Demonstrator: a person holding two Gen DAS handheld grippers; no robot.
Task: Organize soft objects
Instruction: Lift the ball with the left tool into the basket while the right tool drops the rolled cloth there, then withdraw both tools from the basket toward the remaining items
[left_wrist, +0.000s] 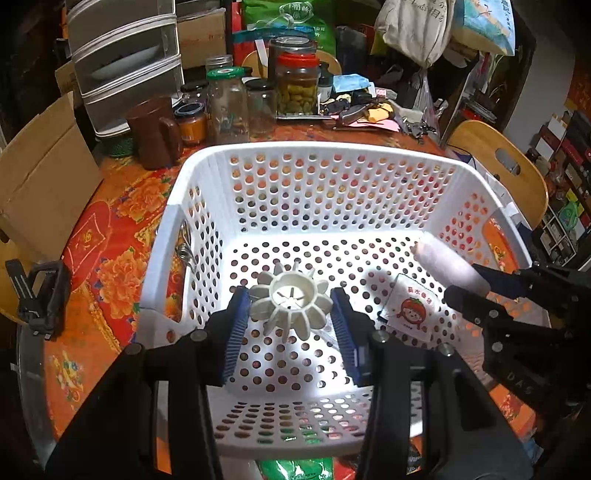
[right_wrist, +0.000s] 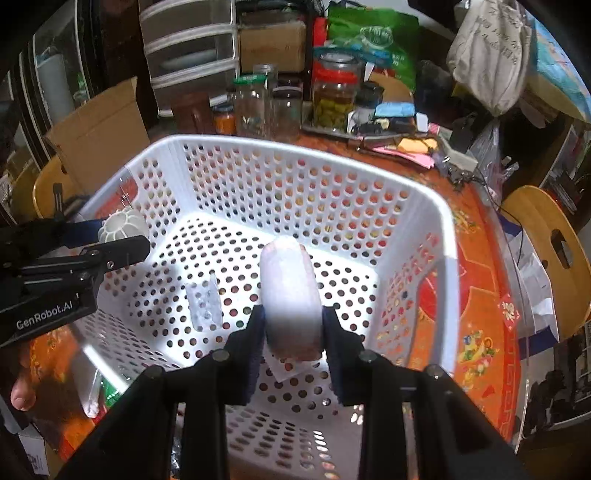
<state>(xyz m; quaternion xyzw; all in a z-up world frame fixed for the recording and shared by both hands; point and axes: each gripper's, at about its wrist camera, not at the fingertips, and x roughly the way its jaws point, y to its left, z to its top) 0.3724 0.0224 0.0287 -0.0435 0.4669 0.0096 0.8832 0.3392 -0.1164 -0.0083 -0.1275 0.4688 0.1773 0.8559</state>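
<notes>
Table: my white perforated basket (left_wrist: 314, 158) sits on an orange floral cloth (left_wrist: 122, 273), jars (left_wrist: 295, 88) behind.
Left fingers (left_wrist: 291, 321): gripping a cream ribbed ring (left_wrist: 293, 301) over the basket.
Right fingers (right_wrist: 291, 332): gripping a pale soft roll (right_wrist: 290, 291) over the basket.
Unclear: the packet (left_wrist: 410, 310) print.

A cluttered room — orange floral tablecloth (left_wrist: 122, 206), wooden chair (left_wrist: 517, 173), grey drawer unit (left_wrist: 125, 62) behind glass jars (left_wrist: 229, 107).

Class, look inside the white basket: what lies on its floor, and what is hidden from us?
On the white basket floor lies a tomato-face packet and a clear plastic piece. Above it, tongs hold a ribbed cream ring and a pale roll, which covers part of the packet.
</notes>
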